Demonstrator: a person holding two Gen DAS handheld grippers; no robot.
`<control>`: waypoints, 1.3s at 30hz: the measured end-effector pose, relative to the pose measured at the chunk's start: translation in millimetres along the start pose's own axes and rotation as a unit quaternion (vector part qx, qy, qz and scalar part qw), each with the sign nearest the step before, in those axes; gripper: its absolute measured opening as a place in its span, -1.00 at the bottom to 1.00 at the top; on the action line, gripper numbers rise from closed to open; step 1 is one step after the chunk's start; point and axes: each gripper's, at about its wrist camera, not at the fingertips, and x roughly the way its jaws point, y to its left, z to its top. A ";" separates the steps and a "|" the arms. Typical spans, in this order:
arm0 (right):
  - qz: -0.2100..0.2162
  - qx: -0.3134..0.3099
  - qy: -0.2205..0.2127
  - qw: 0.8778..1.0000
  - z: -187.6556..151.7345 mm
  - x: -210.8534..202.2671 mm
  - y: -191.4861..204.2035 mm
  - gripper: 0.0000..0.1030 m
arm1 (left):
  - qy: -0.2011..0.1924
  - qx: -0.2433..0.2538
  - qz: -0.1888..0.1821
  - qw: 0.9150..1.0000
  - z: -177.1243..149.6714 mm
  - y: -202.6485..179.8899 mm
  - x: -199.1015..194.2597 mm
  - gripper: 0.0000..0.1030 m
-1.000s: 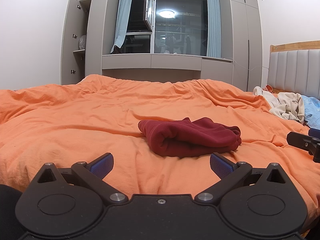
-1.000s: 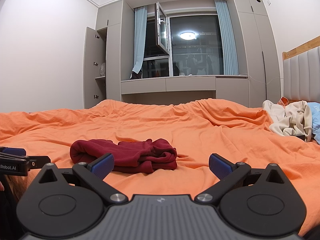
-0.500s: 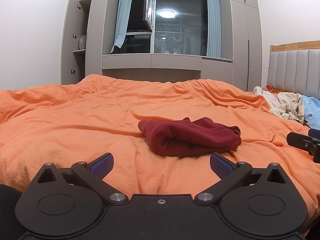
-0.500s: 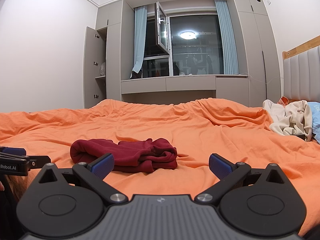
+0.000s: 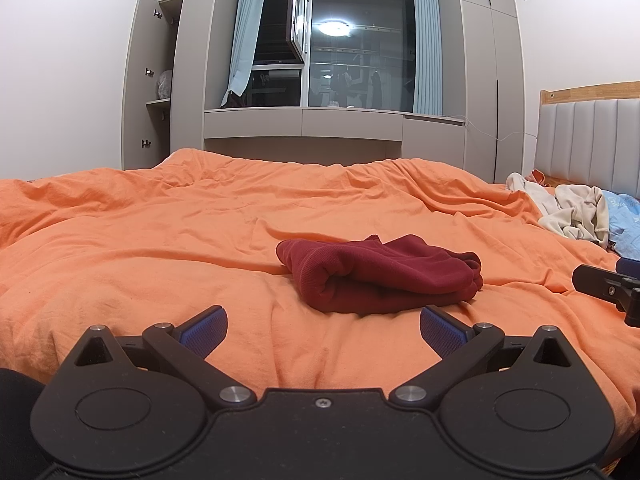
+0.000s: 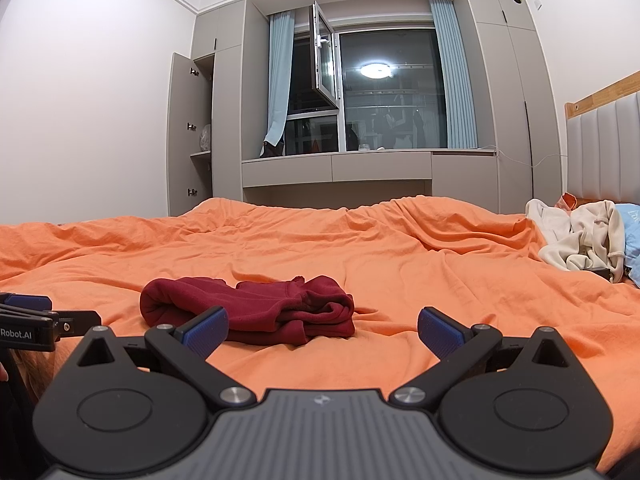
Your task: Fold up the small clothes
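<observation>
The dark red garment [image 5: 380, 274] lies in a compact, already doubled-over bundle at the centre of the left wrist view and left of centre in the right wrist view [image 6: 248, 306], resting on the orange duvet [image 5: 200, 232]. Its long axis runs left to right across both frames; the rounded fold faces the left of the frame and the loose, layered edges bunch toward the right. Judging by that shape, the folding of this piece looks finished or nearly so — the step in hand seems to be a pause between garments. The left gripper [image 5: 323, 326] sits low in its frame, jaws wide apart and holding nothing, just short of the bundle; the right gripper [image 6: 322, 326] has its jaws equally spread and empty. The next move probably calls for reaching toward the cream clothes [image 6: 576, 240] heaped at the right edge near the headboard [image 6: 604, 152] — or for squaring up the red bundle's ragged right end first.
</observation>
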 end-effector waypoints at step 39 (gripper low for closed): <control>0.000 0.001 0.002 1.000 0.0 -0.8 0.6 1.00 | 0.017 -0.005 -0.007 1.000 -4.3 -1.5 4.7 0.99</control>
